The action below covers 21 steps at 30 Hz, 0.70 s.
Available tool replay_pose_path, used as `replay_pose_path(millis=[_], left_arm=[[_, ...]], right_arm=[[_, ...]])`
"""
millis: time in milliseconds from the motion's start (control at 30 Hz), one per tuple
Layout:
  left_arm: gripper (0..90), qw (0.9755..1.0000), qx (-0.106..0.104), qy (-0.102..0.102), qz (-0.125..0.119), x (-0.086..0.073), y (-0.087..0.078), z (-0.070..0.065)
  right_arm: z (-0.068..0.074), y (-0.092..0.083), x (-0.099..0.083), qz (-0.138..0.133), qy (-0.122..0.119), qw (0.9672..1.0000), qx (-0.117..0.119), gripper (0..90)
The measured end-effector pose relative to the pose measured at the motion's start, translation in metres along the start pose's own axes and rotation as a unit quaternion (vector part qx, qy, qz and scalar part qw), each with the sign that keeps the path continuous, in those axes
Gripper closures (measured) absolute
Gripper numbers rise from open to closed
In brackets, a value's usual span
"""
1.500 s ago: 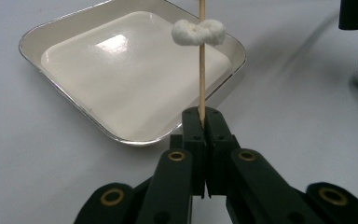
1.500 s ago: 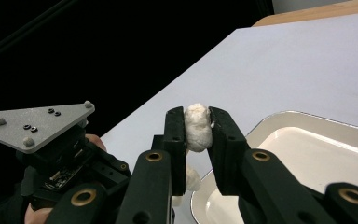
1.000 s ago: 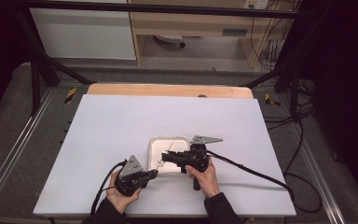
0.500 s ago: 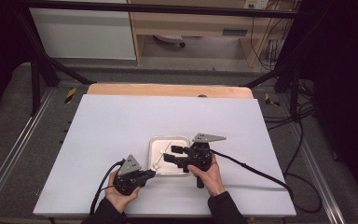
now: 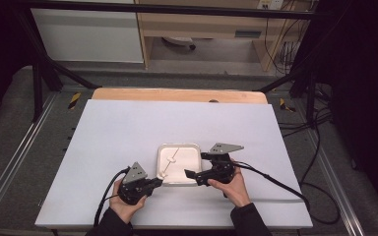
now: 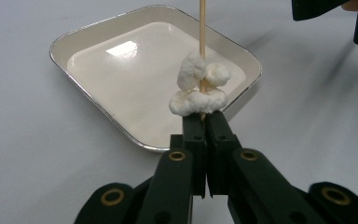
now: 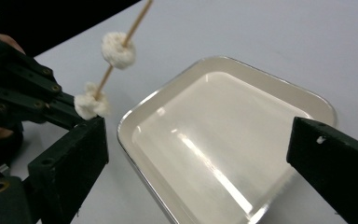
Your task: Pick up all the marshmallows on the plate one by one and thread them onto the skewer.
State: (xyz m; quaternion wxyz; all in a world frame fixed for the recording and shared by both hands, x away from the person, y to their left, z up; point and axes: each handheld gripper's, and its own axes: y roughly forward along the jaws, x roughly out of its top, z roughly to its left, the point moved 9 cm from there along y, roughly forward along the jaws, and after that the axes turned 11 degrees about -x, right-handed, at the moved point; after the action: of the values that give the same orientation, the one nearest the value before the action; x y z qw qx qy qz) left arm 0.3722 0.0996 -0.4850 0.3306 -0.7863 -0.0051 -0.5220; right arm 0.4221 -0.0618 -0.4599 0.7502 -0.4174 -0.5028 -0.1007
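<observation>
My left gripper (image 5: 158,182) is shut on the lower end of a thin wooden skewer (image 6: 202,28), which slants up over the white metal tray (image 5: 179,145). White puffy pieces (image 6: 198,88) are threaded on it: one just above the pads (image 7: 89,105), another higher up (image 7: 118,50). My right gripper (image 5: 195,164) hovers at the tray's right side. Its jaws have just been opening and now stand wide apart (image 7: 200,140), with nothing between them and the tray's floor (image 7: 223,140) beyond.
The tray sits near the front middle of a white tabletop (image 5: 128,128) with a wooden strip (image 5: 177,95) along the far edge. Cables trail from both grippers toward the front and right. A metal frame and dark floor surround the table.
The right gripper's jaws went from nearly shut to wide open, and it drew slightly rightward away from the skewer. The left gripper stayed still, holding the skewer.
</observation>
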Motion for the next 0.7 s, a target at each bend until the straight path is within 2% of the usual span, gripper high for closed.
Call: replay_pose_path(millis=[333,433,700], left_arm=[[88.0,1.0,0.001,-0.001,0.007,0.0,0.0,0.001],[88.0,1.0,0.0,0.0,0.008,0.0,0.0,0.001],[88.0,0.9998,-0.006,-0.003,0.018,-0.001,0.002,-0.001]], right_arm=[[-0.036,-0.017,-0.028,0.024,0.001,0.9983,-0.054,1.3],[-0.045,-0.022,-0.038,0.031,-0.012,0.9976,-0.06,0.8],[-0.068,-0.038,-0.06,0.047,-0.023,0.9955,-0.079,0.7]])
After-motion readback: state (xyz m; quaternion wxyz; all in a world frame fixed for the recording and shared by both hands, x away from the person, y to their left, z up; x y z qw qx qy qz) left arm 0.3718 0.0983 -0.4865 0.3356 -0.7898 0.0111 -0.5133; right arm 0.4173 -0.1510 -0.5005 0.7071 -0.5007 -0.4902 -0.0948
